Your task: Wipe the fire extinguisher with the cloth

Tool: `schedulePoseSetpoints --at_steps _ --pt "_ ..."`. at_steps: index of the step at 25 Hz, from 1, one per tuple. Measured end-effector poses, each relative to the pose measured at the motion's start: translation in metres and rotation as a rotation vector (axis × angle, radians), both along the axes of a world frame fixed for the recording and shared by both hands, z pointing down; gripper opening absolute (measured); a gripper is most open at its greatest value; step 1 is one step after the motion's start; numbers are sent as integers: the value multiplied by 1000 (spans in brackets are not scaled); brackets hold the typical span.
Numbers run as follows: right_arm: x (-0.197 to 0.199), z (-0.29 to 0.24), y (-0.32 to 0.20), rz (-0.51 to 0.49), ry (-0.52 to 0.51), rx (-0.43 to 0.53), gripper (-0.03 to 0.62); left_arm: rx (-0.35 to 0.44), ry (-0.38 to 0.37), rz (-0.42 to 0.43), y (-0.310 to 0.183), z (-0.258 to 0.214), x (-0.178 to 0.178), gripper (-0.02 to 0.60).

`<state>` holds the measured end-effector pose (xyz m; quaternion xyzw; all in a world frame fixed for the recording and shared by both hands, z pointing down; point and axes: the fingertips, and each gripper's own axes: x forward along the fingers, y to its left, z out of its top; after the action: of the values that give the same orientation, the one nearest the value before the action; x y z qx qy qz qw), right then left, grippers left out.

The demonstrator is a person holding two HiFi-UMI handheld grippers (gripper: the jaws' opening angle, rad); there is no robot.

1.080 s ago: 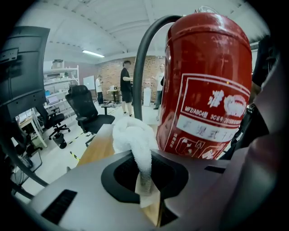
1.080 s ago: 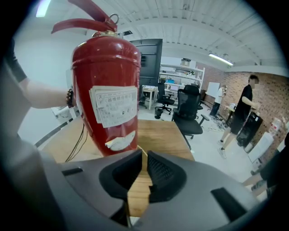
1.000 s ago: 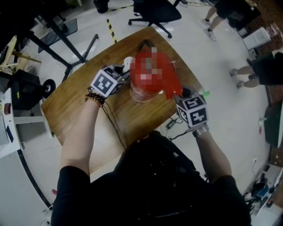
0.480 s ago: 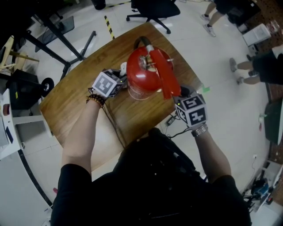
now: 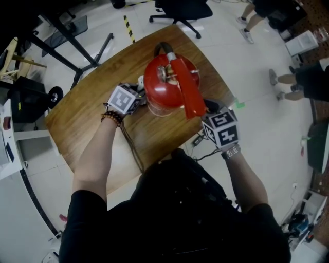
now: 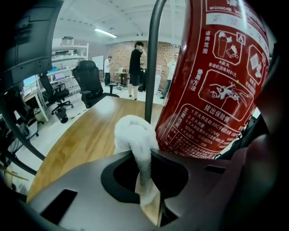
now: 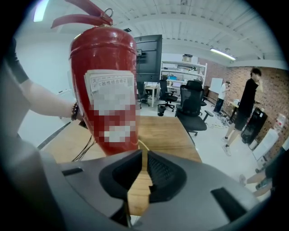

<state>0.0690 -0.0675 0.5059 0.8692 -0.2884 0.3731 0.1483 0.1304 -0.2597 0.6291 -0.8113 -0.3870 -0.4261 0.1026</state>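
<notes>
From the head view the left gripper (image 5: 138, 96) is mostly hidden by its own marker cube, and the cloth (image 5: 140, 80) shows only as a white scrap beside the fire extinguisher (image 5: 167, 85), whose red lever and dome cover its body from above. The left gripper view settles the grip: the left gripper (image 6: 150, 200) has its jaws pinched on a strip of the white cloth (image 6: 133, 135), whose bunched end is pressed against the lower side of the fire extinguisher (image 6: 216, 81). That view cuts off the cylinder's top, and the gripper body hides its base. A black hose (image 6: 153, 58) rises just beside it. The right gripper (image 7: 141, 180) has its jaws drawn close, with only a thin slit between them and nothing clearly held; whether the thin yellowish strand at their tips is caught I cannot tell. The fire extinguisher (image 7: 106, 85) stands upright just beyond them, its label unreadable. It rests on a wooden table (image 5: 92, 123) with a dark cable (image 5: 131, 149) trailing across it. Around are a pale floor (image 5: 257, 77), black office chairs (image 5: 180, 13), a brick wall (image 7: 275, 90), shelving (image 7: 183, 72) and people standing (image 6: 135, 67).
</notes>
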Motion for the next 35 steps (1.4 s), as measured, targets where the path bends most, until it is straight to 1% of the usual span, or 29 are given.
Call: schedulePoseSetpoints --at_steps 6,11,16,20,23,27,31,35 --pt "3 2 7 -44 0 23 43 35 40 -91 -8 -4 -3 32" --pt "8 4 10 -110 1 54 43 82 89 -215 -28 -22 -12 34" --pt "11 7 9 -207 -4 74 43 122 103 -339 -41 -40 -33 34" --pt "12 6 8 -287 -3 90 43 120 114 -420 -36 -58 -49 32" --pt "10 7 6 -345 2 102 43 120 141 -480 -32 -72 -59 32" --pt "3 2 -2 -385 19 117 43 125 147 -554 -40 -81 -79 34" --pt "-6 -8 -3 -385 48 137 40 114 176 -591 -39 -97 -96 34" --pt "-22 -20 -6 -371 76 161 38 103 209 -584 -28 -117 -114 32"
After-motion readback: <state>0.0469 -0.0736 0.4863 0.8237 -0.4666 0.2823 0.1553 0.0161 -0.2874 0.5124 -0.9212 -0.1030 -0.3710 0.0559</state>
